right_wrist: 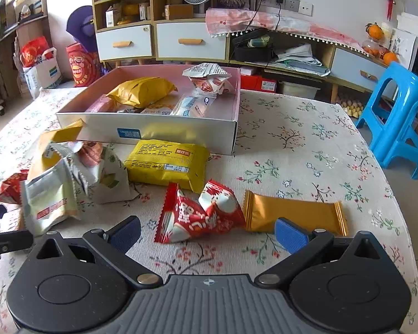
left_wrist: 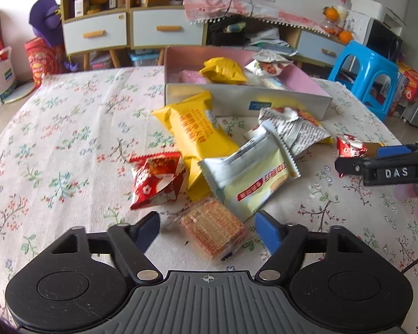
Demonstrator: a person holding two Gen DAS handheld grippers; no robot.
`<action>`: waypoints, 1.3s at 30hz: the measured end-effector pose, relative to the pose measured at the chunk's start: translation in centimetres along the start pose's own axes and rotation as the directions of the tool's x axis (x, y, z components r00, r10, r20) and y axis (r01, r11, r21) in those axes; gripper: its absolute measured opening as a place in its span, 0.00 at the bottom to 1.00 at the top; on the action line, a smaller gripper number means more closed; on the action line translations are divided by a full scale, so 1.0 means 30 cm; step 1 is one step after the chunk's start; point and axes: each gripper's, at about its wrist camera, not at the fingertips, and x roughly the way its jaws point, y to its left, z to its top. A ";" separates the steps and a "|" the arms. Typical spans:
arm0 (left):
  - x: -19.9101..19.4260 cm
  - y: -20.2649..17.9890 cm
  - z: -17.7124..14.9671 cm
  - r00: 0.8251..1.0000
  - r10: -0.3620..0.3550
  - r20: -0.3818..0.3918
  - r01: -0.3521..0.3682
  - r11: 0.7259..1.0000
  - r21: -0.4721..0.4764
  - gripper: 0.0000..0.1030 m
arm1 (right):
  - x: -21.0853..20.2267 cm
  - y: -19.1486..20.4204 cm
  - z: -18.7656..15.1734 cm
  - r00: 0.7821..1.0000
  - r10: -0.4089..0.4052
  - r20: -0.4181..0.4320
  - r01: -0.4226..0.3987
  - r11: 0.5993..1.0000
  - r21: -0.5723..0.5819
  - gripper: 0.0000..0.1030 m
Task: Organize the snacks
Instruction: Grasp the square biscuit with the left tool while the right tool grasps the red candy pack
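The left gripper (left_wrist: 207,229) stands low over the flower-printed tablecloth (left_wrist: 69,144), its jaws apart on either side of a clear-wrapped square wafer biscuit (left_wrist: 213,229); neither blue pad (left_wrist: 267,232) visibly presses on the wrapper. Just beyond it lie a red crinkled sachet with flower print (left_wrist: 156,182) and a pale green and silver flat packet (left_wrist: 250,178), the packet leaning on a long yellow foil packet (left_wrist: 197,130). A white printed pouch with a torn-looking top (left_wrist: 295,128) rests behind these, near the front wall of the shallow cardboard box with a pink lining (left_wrist: 245,101).

The right gripper (right_wrist: 207,235) also has its jaws spread wide with nothing between the pads. In front of it lie a red and white crumpled packet (right_wrist: 200,214) and, touching its right end, a gold flat wrapper (right_wrist: 292,211). Behind them sits a yellow rectangular packet with a printed back label (right_wrist: 167,162), close to the box's front wall.

Only the right wrist view looks down into the box: one mustard-yellow pouch (right_wrist: 142,90), one white and red pouch (right_wrist: 209,80) at the far right corner, and several pale flat packets whose count I cannot tell. Only the left wrist view shows the wafer biscuit. Each view catches the other gripper at its edge. A blue plastic stool (right_wrist: 398,117) stands past the table's right edge.
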 end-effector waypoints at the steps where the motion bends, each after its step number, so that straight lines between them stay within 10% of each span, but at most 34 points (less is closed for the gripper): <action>1: 0.000 0.005 -0.001 1.000 -0.005 -0.005 0.005 1.000 -0.015 0.68 | 0.005 0.001 0.004 1.000 -0.003 -0.002 0.003 1.000 0.004 0.90; 15: -0.027 0.050 -0.001 0.998 -0.043 -0.036 0.041 0.998 -0.038 0.32 | 0.055 0.010 0.036 0.999 -0.042 -0.011 0.042 0.999 -0.011 0.58; 27: -0.041 0.070 -0.003 0.997 -0.062 -0.048 0.058 0.996 -0.066 0.31 | 0.032 0.012 0.042 1.000 -0.014 -0.009 0.014 0.999 -0.033 0.36; 39: -0.076 0.099 -0.002 0.995 -0.094 -0.024 0.092 0.992 -0.087 0.31 | -0.022 -0.007 0.067 0.999 0.036 0.021 -0.036 0.999 0.010 0.35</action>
